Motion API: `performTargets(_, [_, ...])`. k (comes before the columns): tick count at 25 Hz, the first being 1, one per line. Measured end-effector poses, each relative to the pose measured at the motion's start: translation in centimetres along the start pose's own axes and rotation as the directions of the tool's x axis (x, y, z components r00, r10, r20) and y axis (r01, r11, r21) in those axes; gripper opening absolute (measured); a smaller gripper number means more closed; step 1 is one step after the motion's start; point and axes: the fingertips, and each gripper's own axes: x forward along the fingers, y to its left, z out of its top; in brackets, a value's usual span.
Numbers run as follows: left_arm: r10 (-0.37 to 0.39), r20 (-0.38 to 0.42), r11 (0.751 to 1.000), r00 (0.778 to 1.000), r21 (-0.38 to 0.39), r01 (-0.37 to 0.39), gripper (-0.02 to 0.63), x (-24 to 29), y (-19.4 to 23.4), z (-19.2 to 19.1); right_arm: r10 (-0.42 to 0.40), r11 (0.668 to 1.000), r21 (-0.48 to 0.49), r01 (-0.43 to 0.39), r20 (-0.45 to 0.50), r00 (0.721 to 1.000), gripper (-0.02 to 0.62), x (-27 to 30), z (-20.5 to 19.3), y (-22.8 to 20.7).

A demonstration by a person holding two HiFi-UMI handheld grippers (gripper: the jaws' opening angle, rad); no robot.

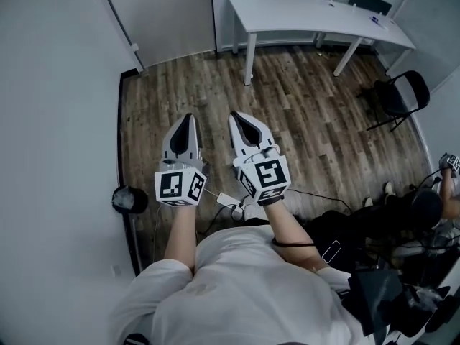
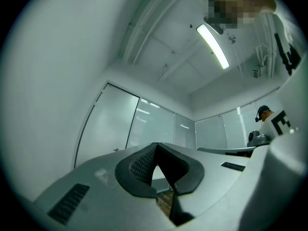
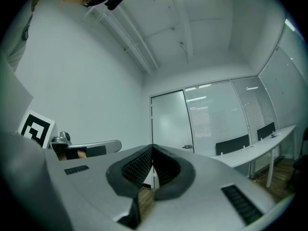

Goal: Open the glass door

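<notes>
Ahead of both tongs and well apart from them: the glass door (image 3: 168, 124). It looks shut in its frame, across bare wood floor (image 1: 309, 121). What looks like a lever handle (image 3: 188, 147) sits at the door's right edge, just up and right of the right tongs' tips in the right gripper view.

Left tongs (image 1: 188, 121): jaws pressed together, nothing between them. Right tongs (image 1: 237, 117): same, closed and empty. They're side by side, close together, both pointing roughly level at the door.

My read: approach phase, task barely started. Closed and empty makes sense, since nothing is in reach to grip. Holding both forward and level probably lines them up with the handle.

White table (image 1: 309, 16) and black chair (image 1: 402, 95) sit off to the right of the right tongs, clear of the straight line to the door.

Next: close the gap, then open one pair for the lever. The right tongs look better lined up. Risk: slipping off a smooth lever.
</notes>
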Motion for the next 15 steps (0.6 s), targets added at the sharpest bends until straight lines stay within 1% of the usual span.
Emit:
performTargets(2, [0.015,-0.006,0.999,1.000,0.033,-0.015,0.003,2.4,-0.7,-0.6,0.006,1.000,0.012,-0.006,0.008,1.000,0.005,0.9,0.0,-2.5])
performTargets(6, [0.043,-0.019,0.997,0.999,0.062,-0.042,0.003,6.9,-2.4,-2.1,0.028,0.999,0.038,-0.029,0.017,0.999,0.005,2.6,-0.2,-7.1])
performTargets(10, [0.092,-0.049,0.993,0.995,0.076,-0.088,0.003,9.1,-3.5,-3.9,0.068,0.994,0.081,-0.068,0.001,0.998,0.005,3.1,-1.0,-9.9])
performTargets(12, [0.096,-0.066,0.993,0.993,0.082,-0.091,0.003,10.3,-3.9,-4.6,0.075,0.992,0.099,-0.074,-0.003,0.997,0.005,3.3,-1.3,-10.9])
performTargets(15, [0.079,-0.080,0.993,0.994,0.094,-0.072,0.003,12.4,-4.8,-5.3,0.073,0.991,0.115,-0.071,-0.012,0.997,0.005,4.0,-1.9,-12.4])
